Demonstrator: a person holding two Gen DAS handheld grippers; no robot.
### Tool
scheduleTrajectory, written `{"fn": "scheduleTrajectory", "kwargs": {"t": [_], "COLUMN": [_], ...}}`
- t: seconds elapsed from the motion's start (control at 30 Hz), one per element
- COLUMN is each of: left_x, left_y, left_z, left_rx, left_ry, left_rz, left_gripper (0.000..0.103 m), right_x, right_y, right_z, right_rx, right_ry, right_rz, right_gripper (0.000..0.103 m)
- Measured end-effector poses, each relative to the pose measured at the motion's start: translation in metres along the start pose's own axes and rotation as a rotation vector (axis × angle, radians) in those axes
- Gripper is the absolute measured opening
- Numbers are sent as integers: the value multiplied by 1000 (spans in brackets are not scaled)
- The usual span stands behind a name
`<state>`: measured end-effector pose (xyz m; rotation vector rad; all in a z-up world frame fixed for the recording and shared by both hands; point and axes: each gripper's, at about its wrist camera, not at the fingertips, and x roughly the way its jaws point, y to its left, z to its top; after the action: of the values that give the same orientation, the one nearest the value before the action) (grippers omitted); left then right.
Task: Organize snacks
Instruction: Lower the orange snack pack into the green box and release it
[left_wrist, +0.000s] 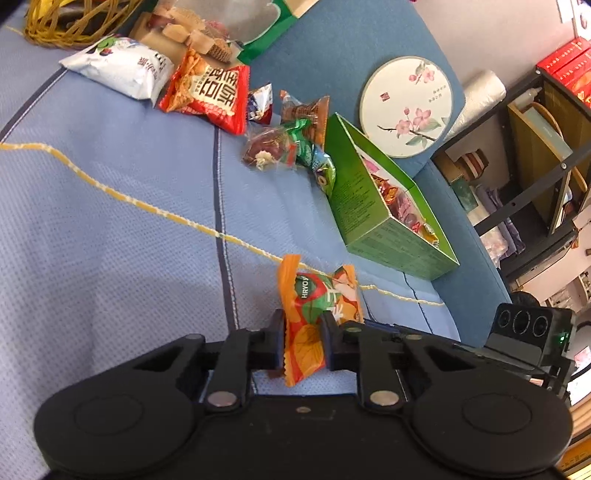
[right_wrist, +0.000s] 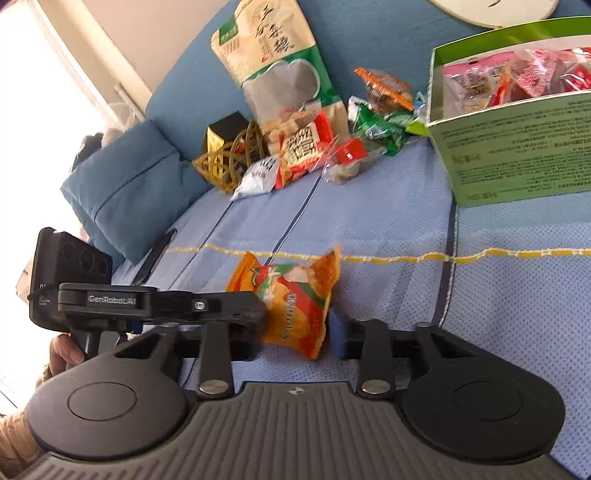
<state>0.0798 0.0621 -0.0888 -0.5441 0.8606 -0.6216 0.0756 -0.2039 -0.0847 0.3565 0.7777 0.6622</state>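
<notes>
**Left wrist and right wrist views: orange packet held from two sides**

Left wrist view has the white bag (left_wrist: 118, 68) and red bag (left_wrist: 207, 92) far left of the green box (left_wrist: 384, 218), with small wrapped snacks (left_wrist: 291, 144) just beside the box's near end. All lie on the blue sofa (left_wrist: 110, 221). The left gripper (left_wrist: 303, 339) is clamped on the orange packet (left_wrist: 314, 314), well short of the box; the packet's long axis runs away from the camera, its crimped end pointing up toward the yellow stitch line (left_wrist: 147, 206). Right wrist view shows the same packet (right_wrist: 295, 302) left of and below the box (right_wrist: 517, 147), tilted, between the right gripper's (right_wrist: 299, 332) fingers. Whether those pads press it I cannot tell; motion blur hides the contact.
</notes>
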Motion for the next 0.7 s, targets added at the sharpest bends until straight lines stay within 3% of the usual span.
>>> {"fn": "scheduleTrajectory", "kwargs": {"t": [0.1, 0.23, 0.37, 0.7], "left_x": [-1, 4, 13, 73], "left_y": [-9, -31, -49, -106], "left_z": [-3, 6, 26, 80], "left_rx": [30, 105, 122, 222], "left_ry": [-27, -63, -86, -104], "left_rz": [-9, 7, -29, -86], "left_gripper": [0, 0, 0, 0], "right_x": [-6, -16, -33, -70], "right_y": [-2, -2, -4, -38], "right_z": [4, 10, 22, 60], "right_rx": [-2, -18, -36, -32], "right_ry": [-23, -83, -184, -415], "right_rz": [-5, -26, -48, -150], "right_gripper": [47, 45, 45, 44]}}
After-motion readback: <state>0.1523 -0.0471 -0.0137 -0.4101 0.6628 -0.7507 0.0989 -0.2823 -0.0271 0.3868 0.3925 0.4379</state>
